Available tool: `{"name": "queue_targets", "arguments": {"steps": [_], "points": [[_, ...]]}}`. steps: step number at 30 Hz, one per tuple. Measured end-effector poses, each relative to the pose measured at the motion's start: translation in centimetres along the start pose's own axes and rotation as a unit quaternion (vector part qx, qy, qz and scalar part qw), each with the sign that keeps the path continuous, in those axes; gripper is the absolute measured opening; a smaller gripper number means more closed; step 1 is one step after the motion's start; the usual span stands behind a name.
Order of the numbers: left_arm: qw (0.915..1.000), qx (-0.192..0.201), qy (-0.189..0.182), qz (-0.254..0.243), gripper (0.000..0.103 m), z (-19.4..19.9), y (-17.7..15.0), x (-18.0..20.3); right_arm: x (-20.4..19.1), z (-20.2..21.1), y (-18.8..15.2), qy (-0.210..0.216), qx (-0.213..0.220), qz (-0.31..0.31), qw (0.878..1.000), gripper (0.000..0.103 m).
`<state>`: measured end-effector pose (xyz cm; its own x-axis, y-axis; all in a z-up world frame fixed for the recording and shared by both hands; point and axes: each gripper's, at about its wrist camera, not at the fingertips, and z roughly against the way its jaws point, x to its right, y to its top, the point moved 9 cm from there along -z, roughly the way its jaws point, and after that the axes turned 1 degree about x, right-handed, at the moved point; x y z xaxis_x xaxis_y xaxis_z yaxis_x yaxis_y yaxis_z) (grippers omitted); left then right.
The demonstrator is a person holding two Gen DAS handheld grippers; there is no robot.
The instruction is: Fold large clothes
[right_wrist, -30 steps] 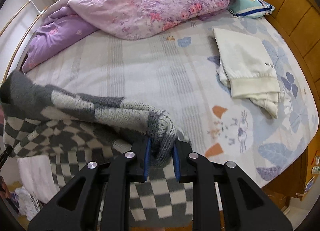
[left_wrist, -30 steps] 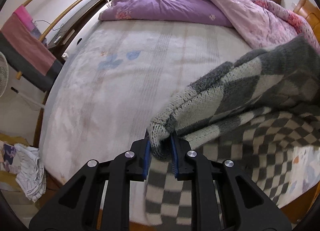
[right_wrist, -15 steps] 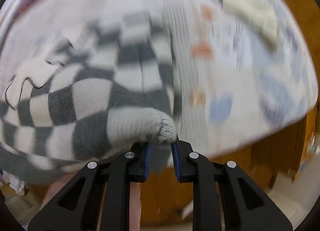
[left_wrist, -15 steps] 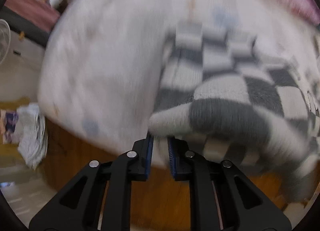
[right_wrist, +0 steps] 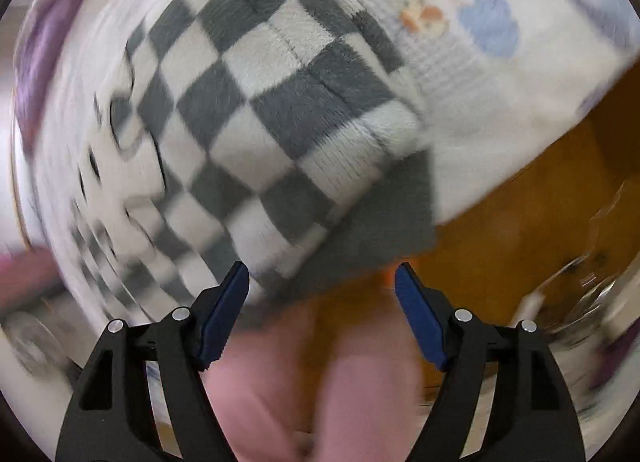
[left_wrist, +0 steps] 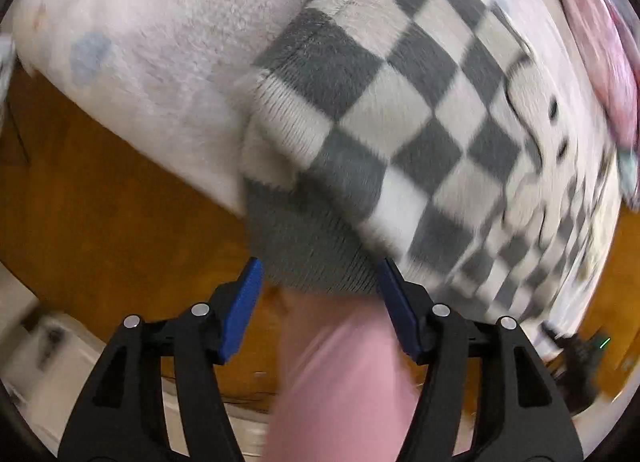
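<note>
Both views point steeply down over the bed edge, with some blur. Nearest in the left wrist view, the left gripper (left_wrist: 318,274) has its blue pads (left_wrist: 240,314) spread wide, jaws just been opening; the grey ribbed hem of the checkered sweater (left_wrist: 400,110) sits in the gap at the tips, but the pads are not pressing on it, so it is released. Below the fingers is pink clothing (left_wrist: 340,382) of the person, close to the camera. The right gripper (right_wrist: 322,278) is the same: blue pads (right_wrist: 420,322) wide apart, jaws just been opening, the sweater's grey hem just ahead of the tips and between them, not clamped. Pink clothing fills the bottom of that view too. Beyond the tips in both views, the checkered sweater (right_wrist: 256,102) lies spread on the bed, grey-and-white squares running away from the cameras, its grey hem overhanging the near bed edge slightly. It rests on a white bed sheet (left_wrist: 140,42) with faint blue prints; in the right view the sheet (right_wrist: 520,102) shows a blue heart shape and a small orange figure beside the sweater. Under the bed edge is an orange-brown wooden bed frame (left_wrist: 100,222), also seen on the right (right_wrist: 520,242). Farthest off, a pink-purple quilt (left_wrist: 600,42) at the top right of the left view and a purple blur at the left edge of the right view (right_wrist: 36,62).
</note>
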<state>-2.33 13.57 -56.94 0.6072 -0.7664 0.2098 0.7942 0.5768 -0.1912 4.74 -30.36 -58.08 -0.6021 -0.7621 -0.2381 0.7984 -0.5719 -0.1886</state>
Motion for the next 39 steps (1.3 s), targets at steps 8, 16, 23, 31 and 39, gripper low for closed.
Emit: {"name": "queue_targets", "arguments": {"steps": [8, 16, 23, 31, 39], "points": [[0.9948, -0.015, -0.041, 0.092, 0.009, -2.5, 3.3, -0.5, 0.8, -3.1, 1.3, 0.012, 0.011, -0.184, 0.983, 0.014], [0.9966, -0.045, 0.025, 0.064, 0.008, -3.3, 1.5, -2.7, 4.2, -3.7, -1.0, -0.032, -0.008, -0.258, 0.966, 0.013], [0.9863, -0.077, 0.101, -0.105, 0.023, 0.2, 1.6, 1.8, 3.6, -0.4, -0.2, -0.158, -0.039, -0.194, 0.968, 0.054], [0.97, -0.027, 0.155, -0.185, 0.036, 4.7, 8.7, 4.9, 2.8, 6.5, 5.1, -0.159, 0.051, -0.162, 0.972, 0.058], [0.9661, 0.022, 0.162, -0.2, 0.034, 3.7, 21.0, 10.8, -9.3, 6.6, 15.0, -0.09, 0.096, 0.006, 0.991, 0.051]]}}
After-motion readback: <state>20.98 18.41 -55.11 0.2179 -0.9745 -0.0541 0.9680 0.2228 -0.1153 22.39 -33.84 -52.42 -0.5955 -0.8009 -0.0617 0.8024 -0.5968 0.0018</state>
